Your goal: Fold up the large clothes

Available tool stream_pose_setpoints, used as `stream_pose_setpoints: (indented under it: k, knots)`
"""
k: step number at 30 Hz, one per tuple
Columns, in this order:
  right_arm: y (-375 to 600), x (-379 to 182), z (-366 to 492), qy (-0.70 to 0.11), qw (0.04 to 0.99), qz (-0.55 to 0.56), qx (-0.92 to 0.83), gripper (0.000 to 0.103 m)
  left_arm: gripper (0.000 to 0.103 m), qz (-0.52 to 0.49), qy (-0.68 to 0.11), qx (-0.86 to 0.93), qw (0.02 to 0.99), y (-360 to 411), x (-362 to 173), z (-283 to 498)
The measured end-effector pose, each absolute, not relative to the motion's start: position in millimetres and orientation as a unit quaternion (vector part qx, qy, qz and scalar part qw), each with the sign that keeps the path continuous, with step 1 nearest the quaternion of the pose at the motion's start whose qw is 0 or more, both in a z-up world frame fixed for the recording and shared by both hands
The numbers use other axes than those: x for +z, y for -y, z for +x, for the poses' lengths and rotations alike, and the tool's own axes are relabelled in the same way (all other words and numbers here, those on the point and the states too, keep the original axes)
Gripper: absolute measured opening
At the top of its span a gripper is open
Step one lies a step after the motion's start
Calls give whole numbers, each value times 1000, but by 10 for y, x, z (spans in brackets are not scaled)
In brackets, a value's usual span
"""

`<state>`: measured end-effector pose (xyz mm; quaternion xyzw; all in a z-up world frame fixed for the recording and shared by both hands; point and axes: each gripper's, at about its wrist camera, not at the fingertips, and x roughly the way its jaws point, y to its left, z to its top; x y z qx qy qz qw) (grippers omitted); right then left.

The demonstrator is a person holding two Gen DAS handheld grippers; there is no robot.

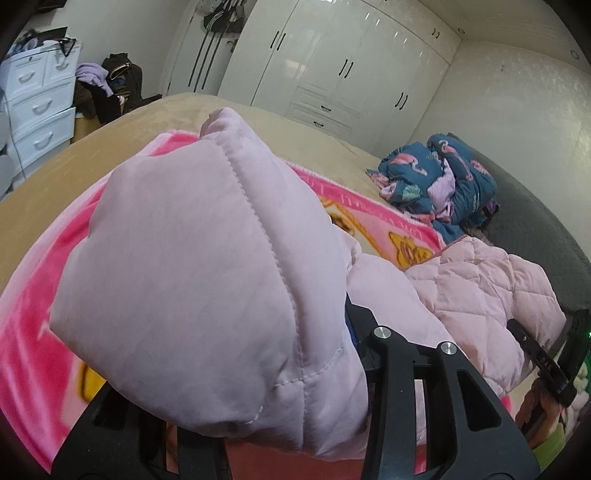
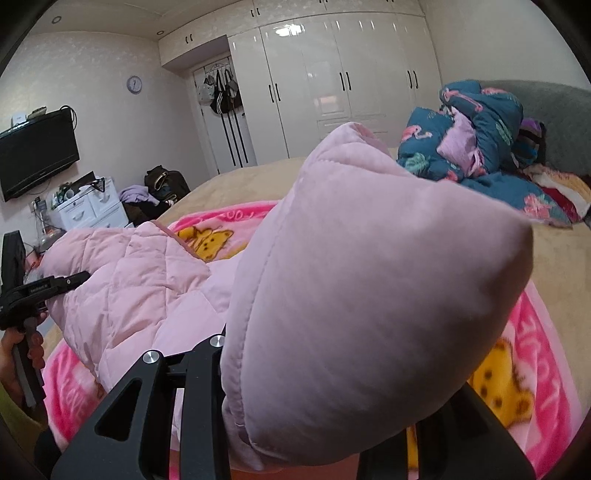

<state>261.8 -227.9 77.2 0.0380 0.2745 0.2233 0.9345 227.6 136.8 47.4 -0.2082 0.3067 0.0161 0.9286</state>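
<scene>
Tongs, left (image 1: 354,332) and right (image 2: 225,350), are each gripping one padded end of the pink jacket (image 1: 480,288), raising it off the blanket (image 2: 532,347) for folding

I see a bedroom with pale walls (image 2: 92,62) and a white ceiling (image 2: 122,18) set with small round lights. A glossy white wardrobe (image 2: 332,92) with black handles fills the far wall. Beside it bags (image 2: 223,92) hang on a door. A round clock (image 2: 134,84) sits above a dark TV (image 2: 37,155), and under that a white drawer unit (image 1: 37,107). The bed (image 1: 177,110) has a tan cover and a grey headboard (image 1: 535,229).
</scene>
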Motion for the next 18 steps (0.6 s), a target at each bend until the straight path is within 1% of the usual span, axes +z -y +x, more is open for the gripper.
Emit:
stream_pose_setpoints:
  k: [6,8,10,11,12,14,15,16,17,18]
  knots:
    - [2505,415,2432,-310,926,75,203,32,35,-195,-328,28,924,-1280,211,1994]
    - [2579,278,2410,-325,922,88,193,35,37,-197,-340,36,919,-1291,84,1956]
    - [2652,123,2389,-345,915,107,181,39,41,-204,-347,41,914,-1329,-13,1925]
    - [2688,49,2387,-355,910,121,178,44,43,-212,-350,45,911,-1356,-97,1902]
    - [2751,-53,2391,-371,901,145,172,46,45,-215,-352,47,910,-1371,-145,1877]
    - [2838,-178,2382,-389,889,178,164,59,49,-218,-354,50,908,-1390,-250,1826]
    - [2896,-251,2354,-397,882,197,162,63,51,-219,-354,49,908,-1393,-271,1803]
    - [2928,-286,2329,-402,877,208,161,71,54,-221,-355,49,907,-1403,-309,1775]
    - [2966,-312,2305,-405,874,218,157,78,56,-224,-356,49,906,-1418,-332,1748]
    - [3007,-332,2259,-407,871,229,152,79,59,-228,-356,48,905,-1431,-346,1726]
